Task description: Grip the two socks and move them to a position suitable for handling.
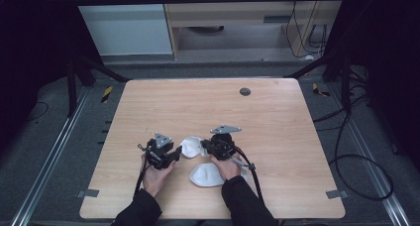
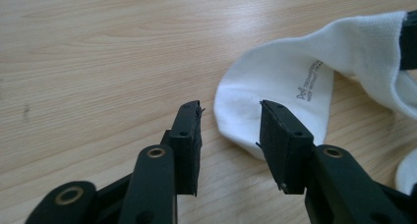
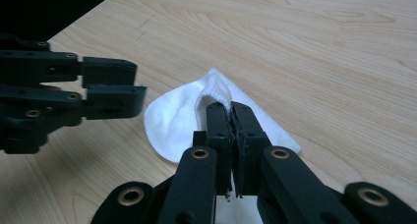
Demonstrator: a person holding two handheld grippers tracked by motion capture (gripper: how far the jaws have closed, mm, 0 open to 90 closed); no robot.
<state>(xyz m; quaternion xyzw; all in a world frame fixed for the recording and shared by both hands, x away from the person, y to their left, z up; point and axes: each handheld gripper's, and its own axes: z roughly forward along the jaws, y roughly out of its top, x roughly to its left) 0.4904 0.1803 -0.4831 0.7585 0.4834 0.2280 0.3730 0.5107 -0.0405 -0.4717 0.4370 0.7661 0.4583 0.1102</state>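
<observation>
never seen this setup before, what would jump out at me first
Two white socks on the near middle of the wooden table: one sock is pinched at its cuff by the shut right tongs, the second sock lies just nearer the person. The left tongs hover open at the first sock's toe.

Small grey print on white sock: too blurred to read. Far end of same sock cut off by frame's right edge. Second sock partly covered by right hand. Sock edge hidden between jaws of right gripper.
</observation>
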